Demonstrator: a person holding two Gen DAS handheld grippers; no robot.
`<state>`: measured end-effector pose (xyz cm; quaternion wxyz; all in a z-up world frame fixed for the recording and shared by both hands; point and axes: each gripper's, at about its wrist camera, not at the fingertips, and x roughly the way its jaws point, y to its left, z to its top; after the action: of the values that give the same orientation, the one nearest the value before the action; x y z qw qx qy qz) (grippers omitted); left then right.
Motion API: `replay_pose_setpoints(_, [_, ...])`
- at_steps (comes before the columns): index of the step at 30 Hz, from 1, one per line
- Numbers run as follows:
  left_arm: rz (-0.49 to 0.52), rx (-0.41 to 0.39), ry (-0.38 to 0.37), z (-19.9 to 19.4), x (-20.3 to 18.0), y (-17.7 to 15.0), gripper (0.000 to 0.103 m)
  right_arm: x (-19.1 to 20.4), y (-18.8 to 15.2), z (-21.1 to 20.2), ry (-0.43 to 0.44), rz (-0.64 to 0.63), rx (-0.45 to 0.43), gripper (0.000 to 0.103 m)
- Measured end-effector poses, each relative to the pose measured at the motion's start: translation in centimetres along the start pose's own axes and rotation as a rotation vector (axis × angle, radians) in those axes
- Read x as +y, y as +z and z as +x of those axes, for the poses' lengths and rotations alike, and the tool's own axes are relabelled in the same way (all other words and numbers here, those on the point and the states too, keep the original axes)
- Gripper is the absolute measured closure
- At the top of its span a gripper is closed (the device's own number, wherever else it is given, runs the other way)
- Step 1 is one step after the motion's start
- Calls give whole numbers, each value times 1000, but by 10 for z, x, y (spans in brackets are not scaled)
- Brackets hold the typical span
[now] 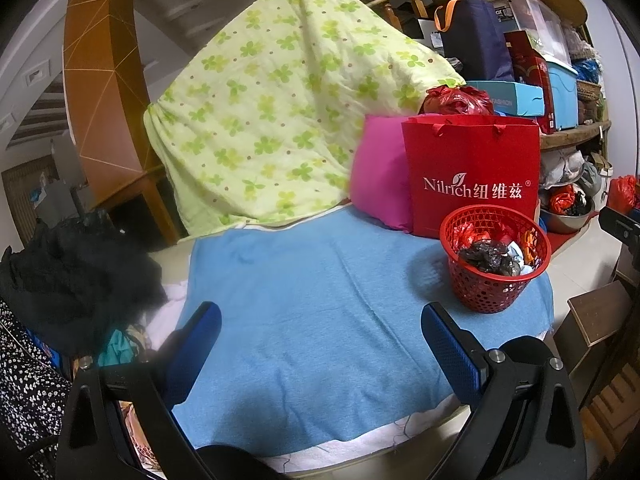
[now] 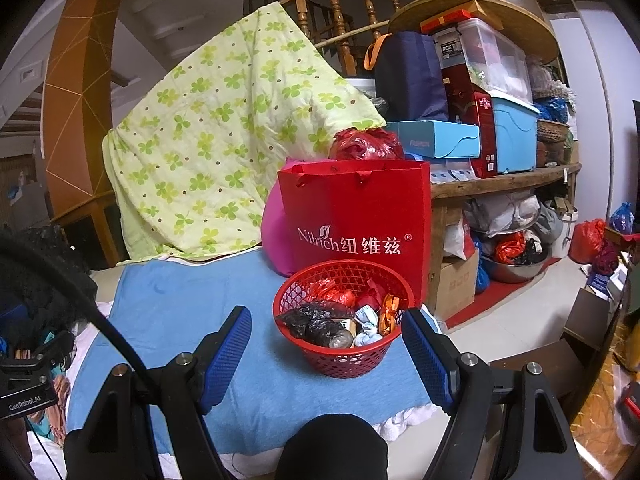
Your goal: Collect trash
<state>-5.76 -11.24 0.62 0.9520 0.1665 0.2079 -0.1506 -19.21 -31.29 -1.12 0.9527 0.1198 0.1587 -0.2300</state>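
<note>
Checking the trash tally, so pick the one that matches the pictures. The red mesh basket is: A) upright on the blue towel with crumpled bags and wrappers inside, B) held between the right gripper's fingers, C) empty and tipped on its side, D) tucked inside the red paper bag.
A: the red mesh basket stands upright on the blue towel, with trash in it, in front of the red paper bag.

A wooden staircase railing with turned balusters [image 2: 360,4] rises behind a pale green clover-print quilt [image 2: 224,136]. To the right, a rough wooden shelf [image 2: 508,180] carries stacked plastic storage boxes [image 2: 504,120]. An orange-brown angular panelled column [image 2: 76,92] stands left. The glossy white tiled floor [image 2: 516,320] reflects dim indoor light.
</note>
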Motion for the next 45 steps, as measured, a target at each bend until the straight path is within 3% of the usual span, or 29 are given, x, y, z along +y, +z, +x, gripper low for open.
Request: replay_pose_setpoints(45, [-53, -19, 11, -6, 25, -4, 3, 28, 2, -10, 22, -44, -50, 23])
